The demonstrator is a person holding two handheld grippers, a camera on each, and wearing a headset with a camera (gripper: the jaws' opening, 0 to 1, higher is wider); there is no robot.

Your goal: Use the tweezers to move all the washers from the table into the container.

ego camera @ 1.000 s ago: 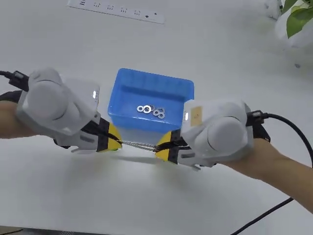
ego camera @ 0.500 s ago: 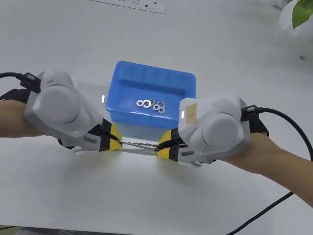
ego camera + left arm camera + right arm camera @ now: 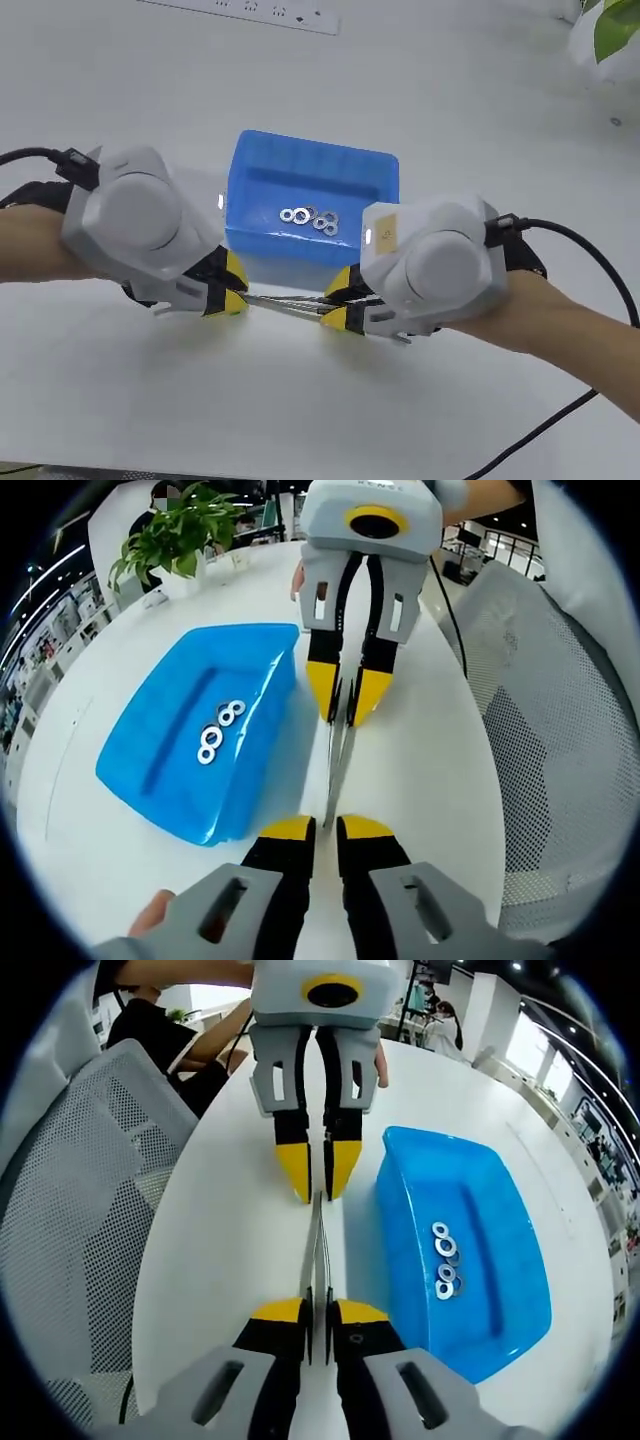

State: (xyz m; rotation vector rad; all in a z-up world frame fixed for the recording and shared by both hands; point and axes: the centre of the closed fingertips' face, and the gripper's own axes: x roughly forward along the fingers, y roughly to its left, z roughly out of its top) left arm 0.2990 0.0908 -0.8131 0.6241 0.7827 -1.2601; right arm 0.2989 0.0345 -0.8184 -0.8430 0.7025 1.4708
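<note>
Thin metal tweezers (image 3: 285, 302) span level between my two grippers, just in front of the blue container (image 3: 250, 190). My left gripper (image 3: 238, 290) is shut on one end and my right gripper (image 3: 335, 305) on the other. Several washers (image 3: 310, 218) lie in a cluster on the container's floor. In the left gripper view the tweezers (image 3: 340, 750) run from my left gripper (image 3: 327, 828) up to the right gripper (image 3: 347, 695), with the container (image 3: 160, 780) and washers (image 3: 220, 730) to the left. The right gripper view shows the tweezers (image 3: 317, 1250) between my right gripper (image 3: 318, 1310) and the left gripper (image 3: 318, 1182), beside the container (image 3: 500, 1310) and washers (image 3: 445, 1260).
A white power strip (image 3: 250, 10) lies at the table's far edge and a potted plant (image 3: 610, 30) stands at the far right. A black cable (image 3: 560, 420) trails from the right gripper. A mesh chair (image 3: 560, 760) stands close behind the table's near edge.
The two grippers have stayed joined by the tweezers and drawn slightly closer together in front of the container. The washers in the container have not moved.
</note>
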